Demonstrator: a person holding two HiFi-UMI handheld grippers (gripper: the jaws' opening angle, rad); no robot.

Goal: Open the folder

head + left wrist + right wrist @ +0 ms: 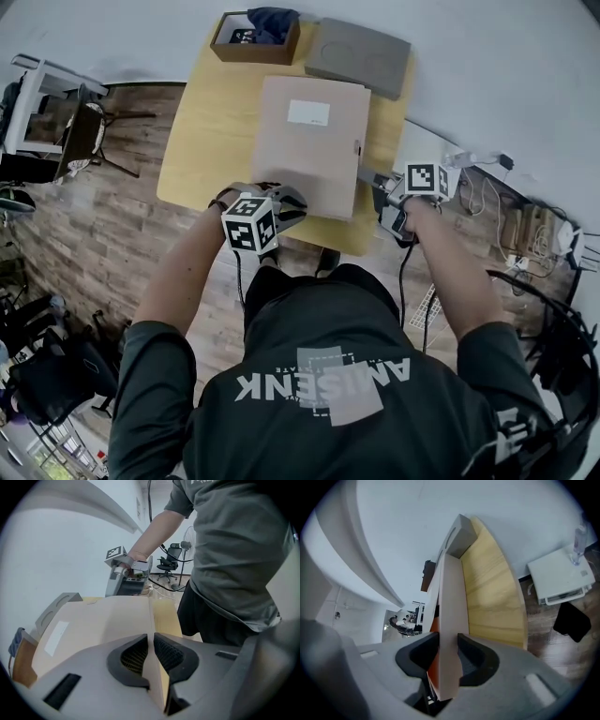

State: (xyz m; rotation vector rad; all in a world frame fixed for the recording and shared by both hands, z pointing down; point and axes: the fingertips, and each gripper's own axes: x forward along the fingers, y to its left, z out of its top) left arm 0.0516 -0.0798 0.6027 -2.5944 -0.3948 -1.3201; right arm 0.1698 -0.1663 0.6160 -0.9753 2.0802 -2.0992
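Note:
A beige folder (pixel 309 141) with a white label lies flat on the wooden table (pixel 202 141). My left gripper (pixel 284 201) is at the folder's near edge; in the left gripper view (pixel 150 656) its jaws are shut on the thin edge of the folder's (pixel 93 620) cover. My right gripper (pixel 368 179) is at the folder's right edge, by the small clasp. In the right gripper view (pixel 449 656) the folder's thicker edge (pixel 452 616) stands between the pads, and both pads touch it.
A grey case (pixel 361 56) and a brown cardboard box (pixel 253 42) holding dark items sit at the table's far end. A chair (pixel 84 141) stands to the left, cables and plugs (pixel 487 178) to the right. The person's torso is close to the near table edge.

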